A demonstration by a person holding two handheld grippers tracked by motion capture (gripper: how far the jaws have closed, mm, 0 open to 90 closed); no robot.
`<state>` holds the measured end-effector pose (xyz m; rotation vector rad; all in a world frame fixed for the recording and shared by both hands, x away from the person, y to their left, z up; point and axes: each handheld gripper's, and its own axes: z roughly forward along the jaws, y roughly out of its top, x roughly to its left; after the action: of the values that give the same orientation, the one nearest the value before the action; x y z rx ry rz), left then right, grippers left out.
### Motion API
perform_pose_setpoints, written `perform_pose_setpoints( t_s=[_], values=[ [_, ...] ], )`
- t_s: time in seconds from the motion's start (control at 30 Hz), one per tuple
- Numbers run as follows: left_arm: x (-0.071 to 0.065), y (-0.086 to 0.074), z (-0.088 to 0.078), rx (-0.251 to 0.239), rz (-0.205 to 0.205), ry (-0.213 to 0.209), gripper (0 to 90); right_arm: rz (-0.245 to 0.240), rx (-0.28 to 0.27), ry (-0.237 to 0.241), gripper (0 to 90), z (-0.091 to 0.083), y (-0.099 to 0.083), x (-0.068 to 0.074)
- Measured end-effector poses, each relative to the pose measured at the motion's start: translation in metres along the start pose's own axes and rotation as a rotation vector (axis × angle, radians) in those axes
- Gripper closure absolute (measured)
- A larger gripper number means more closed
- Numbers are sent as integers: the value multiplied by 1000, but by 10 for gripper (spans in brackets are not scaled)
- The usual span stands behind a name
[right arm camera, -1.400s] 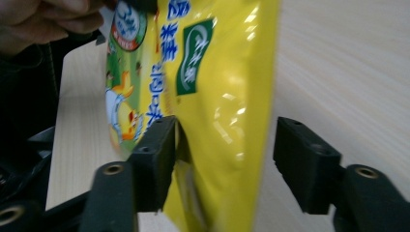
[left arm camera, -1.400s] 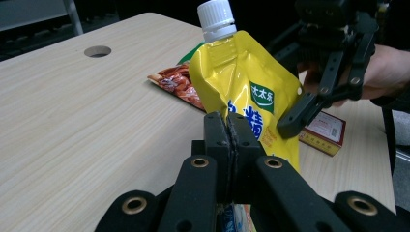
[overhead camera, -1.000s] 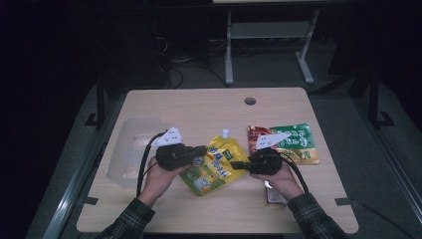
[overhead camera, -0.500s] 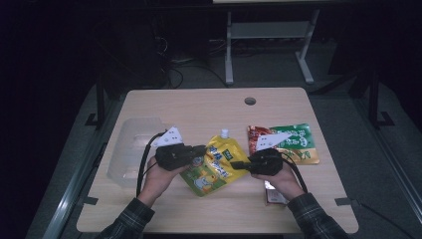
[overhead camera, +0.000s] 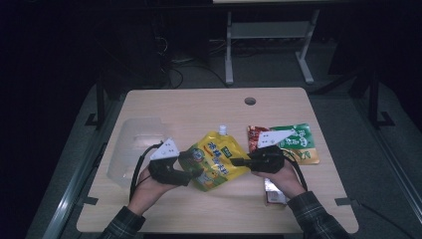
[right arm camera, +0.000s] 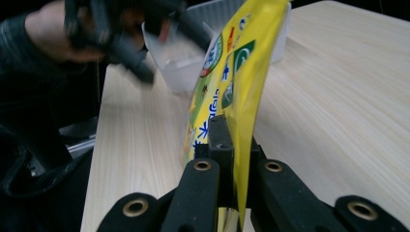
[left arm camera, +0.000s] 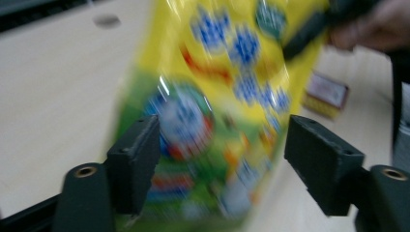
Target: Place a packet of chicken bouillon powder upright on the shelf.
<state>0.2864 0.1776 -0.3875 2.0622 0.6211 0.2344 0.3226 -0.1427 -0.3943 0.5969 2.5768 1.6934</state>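
Note:
A yellow and green spouted pouch [overhead camera: 216, 159] hangs tilted over the table's middle, its white cap pointing away. My right gripper [overhead camera: 238, 162] is shut on the pouch's right edge; in the right gripper view the jaws [right arm camera: 232, 133] pinch the pouch [right arm camera: 237, 63] edge-on. My left gripper [overhead camera: 191, 168] is at the pouch's lower left corner. Its jaws have just been opening. In the left gripper view they [left arm camera: 222, 140] stand wide apart, with the blurred pouch [left arm camera: 217, 96] between them and a gap at the right pad.
A clear plastic tub [overhead camera: 132, 147] stands at the table's left. A red packet and a green packet [overhead camera: 293, 142] lie at the right, behind my right hand. A small box [overhead camera: 273, 191] lies near the front edge. The table [overhead camera: 199, 107] has a cable hole [overhead camera: 250, 101].
My left gripper's jaws have opened off the pouch's corner, and that hand has drawn back slightly toward the near left. The right gripper keeps its hold and has stayed in place.

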Motion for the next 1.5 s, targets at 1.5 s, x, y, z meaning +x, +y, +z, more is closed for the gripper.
perform_pose_setpoints(
  t_s=[1.5],
  values=[
    [-48,-54,22,101,115,-78,183,1,-20,21,900,40,117,6]
  ],
)
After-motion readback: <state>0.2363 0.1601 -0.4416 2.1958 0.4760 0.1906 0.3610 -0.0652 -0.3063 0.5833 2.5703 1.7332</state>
